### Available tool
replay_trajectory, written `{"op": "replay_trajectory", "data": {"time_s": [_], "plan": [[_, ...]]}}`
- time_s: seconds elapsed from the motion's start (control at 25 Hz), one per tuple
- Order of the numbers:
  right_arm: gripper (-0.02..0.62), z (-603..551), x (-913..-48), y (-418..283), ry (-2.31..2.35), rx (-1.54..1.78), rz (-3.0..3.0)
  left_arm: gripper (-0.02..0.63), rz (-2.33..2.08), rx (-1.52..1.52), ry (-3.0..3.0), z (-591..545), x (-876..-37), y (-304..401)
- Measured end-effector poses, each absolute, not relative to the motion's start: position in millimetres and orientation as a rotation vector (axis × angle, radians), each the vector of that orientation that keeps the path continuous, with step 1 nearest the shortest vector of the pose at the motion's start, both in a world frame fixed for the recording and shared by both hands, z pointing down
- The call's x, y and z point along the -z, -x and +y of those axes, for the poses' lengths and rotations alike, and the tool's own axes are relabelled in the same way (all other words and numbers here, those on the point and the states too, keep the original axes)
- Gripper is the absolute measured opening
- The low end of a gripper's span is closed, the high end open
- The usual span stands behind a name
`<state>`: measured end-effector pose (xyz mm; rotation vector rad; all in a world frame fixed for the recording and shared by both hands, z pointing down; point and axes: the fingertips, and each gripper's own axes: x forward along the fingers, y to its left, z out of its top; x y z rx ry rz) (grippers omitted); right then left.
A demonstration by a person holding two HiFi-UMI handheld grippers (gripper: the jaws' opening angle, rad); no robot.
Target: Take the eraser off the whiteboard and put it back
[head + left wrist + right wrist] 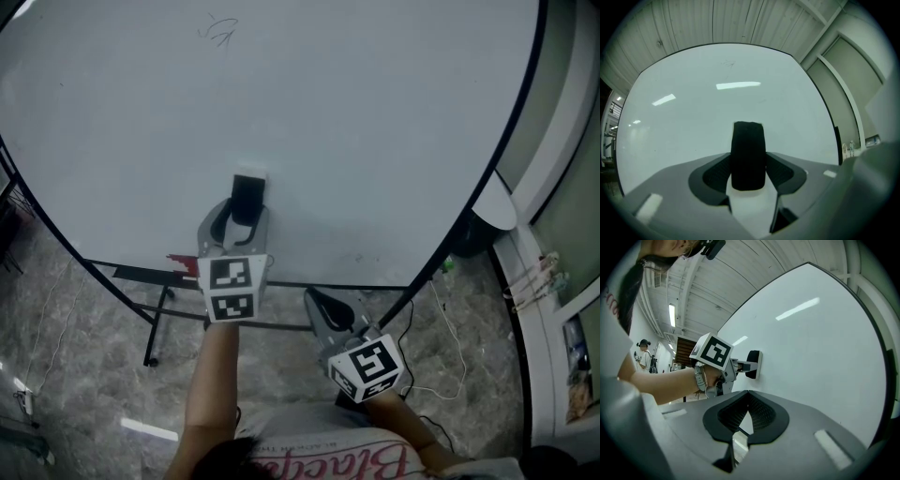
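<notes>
Fingers (pixel 716 172) of left gripper (pixel 246 217) pinch eraser (pixel 248 197), a dark fuzzy block with pale backing, seated flat on glossy whiteboard (pixel 375 141), low centre. Right gripper (pixel 323 305) hangs below whiteboard, fingers pressed together, empty. Likely grab-or-release step; next, a straight pull off whiteboard, or unclamping.

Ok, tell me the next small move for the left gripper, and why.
Probably draw the left gripper straight back off the glossy white whiteboard: its jaws are shut on the black block eraser, which lies flat against the board in the right gripper view. The right gripper is shut, empty.
</notes>
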<state>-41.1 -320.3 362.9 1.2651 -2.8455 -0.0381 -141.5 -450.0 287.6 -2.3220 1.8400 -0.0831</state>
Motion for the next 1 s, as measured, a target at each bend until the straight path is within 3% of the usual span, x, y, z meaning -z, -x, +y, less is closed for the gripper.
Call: {"op": "replay_trajectory", "data": {"time_s": [0.4,0.68,1.0], "plan": [[0.002,-310.2,-368.1,47.0,-1.221,0.032,-2.848,0.166,1.885,0.068,2.426,-415.2,-330.1,144.1],[0.002,-306.5,-370.0,55.6,-1.179,0.046,-2.852,0.003,1.875,0.028,2.513,-372.8,-354.4,141.1],[0.002,-302.7,-371.3,63.6,-1.146,0.066,-2.868,0.0,1.811,-0.097,2.628,-335.8,-377.9,145.8]]}}
